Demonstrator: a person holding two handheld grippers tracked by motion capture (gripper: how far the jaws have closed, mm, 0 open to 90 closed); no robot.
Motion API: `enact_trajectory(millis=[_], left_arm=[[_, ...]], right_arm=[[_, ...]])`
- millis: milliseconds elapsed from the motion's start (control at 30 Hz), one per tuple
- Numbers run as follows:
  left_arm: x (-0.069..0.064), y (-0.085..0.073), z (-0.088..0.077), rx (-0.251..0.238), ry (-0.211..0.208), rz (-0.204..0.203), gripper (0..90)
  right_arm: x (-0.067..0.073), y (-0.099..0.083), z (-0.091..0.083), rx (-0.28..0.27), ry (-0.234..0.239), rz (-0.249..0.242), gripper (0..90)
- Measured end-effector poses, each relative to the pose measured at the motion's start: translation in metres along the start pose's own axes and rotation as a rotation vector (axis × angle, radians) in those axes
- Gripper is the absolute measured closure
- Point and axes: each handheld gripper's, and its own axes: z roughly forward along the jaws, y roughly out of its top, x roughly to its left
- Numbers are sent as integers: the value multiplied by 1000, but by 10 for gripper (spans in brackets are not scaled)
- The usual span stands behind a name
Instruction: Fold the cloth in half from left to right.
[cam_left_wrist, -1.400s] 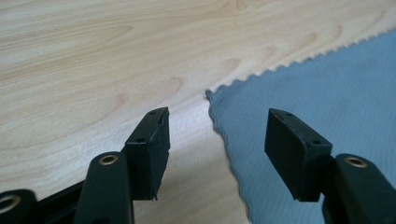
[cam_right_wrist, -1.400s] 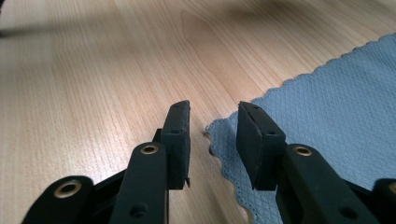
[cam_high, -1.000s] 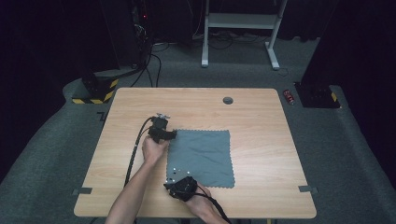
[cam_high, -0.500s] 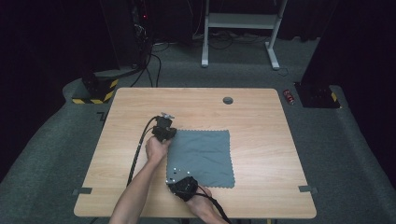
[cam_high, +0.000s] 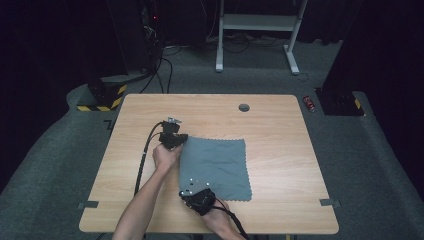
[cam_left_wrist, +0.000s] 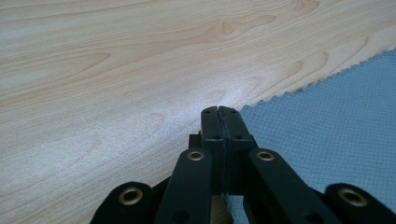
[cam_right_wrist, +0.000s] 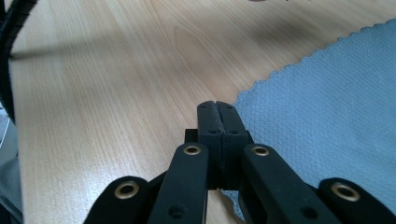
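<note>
A grey cloth (cam_high: 217, 165) with a zigzag edge lies flat on the wooden table (cam_high: 280, 130). My left gripper (cam_high: 180, 142) rests at the cloth's far left corner, its jaws having just been closing. In the left gripper view the left gripper (cam_left_wrist: 218, 109) is shut, with the corner of the cloth (cam_left_wrist: 327, 140) pinched between its tips. My right gripper (cam_high: 187, 189) sits at the near left corner. The right gripper view has the right gripper (cam_right_wrist: 217, 105) shut the same way on the cloth (cam_right_wrist: 336, 112) edge.
The left gripper's black cable (cam_high: 142, 165) trails down the table's left half. A round hole (cam_high: 244, 107) sits near the far edge. On the floor behind are a white desk frame (cam_high: 260, 30), a yellow-black block (cam_high: 100, 97) and a red can (cam_high: 310, 102).
</note>
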Motion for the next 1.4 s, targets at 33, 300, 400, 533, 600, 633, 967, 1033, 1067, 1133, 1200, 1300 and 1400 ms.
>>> enact_trajectory(millis=[33, 300, 400, 533, 600, 633, 967, 1033, 1067, 1133, 1200, 1300, 1400], left_arm=[[0, 0, -1, -3, -1, -1, 900], [10, 1, -15, -12, -1, -6, 900], [17, 0, -24, -21, 5, -12, 900], [25, -3, -40, -23, 15, -13, 900], [29, -3, -47, -25, 26, -10, 900], [31, -3, -50, -28, 28, -16, 900], [21, 2, -45, -31, 22, 3, 900], [15, 3, -40, -24, 14, 16, 900], [13, 4, -38, -20, 13, 23, 900], [10, 5, -34, -18, 7, 23, 900], [7, 7, -32, -17, 4, 21, 900], [2, 9, -29, -22, -3, 25, 900], [-1, 9, -25, -14, -6, 26, 900]], right_arm=[[0, 1, -2, -6, 0, -5, 900], [2, 12, -6, -25, 21, -17, 900], [3, 16, -6, -39, 36, -19, 900], [6, 24, -6, -58, 79, -19, 900], [8, 28, -7, -71, 95, -8, 900], [9, 30, -8, -83, 103, -6, 900], [3, 25, -15, -96, 93, 13, 900], [0, 20, -17, -93, 88, 20, 900], [0, 18, -18, -89, 85, 27, 900], [-2, 13, -20, -85, 80, 34, 900], [-5, 9, -23, -86, 73, 42, 900], [-9, 3, -26, -90, 63, 55, 900], [-11, -4, -29, -84, 55, 73, 900]])
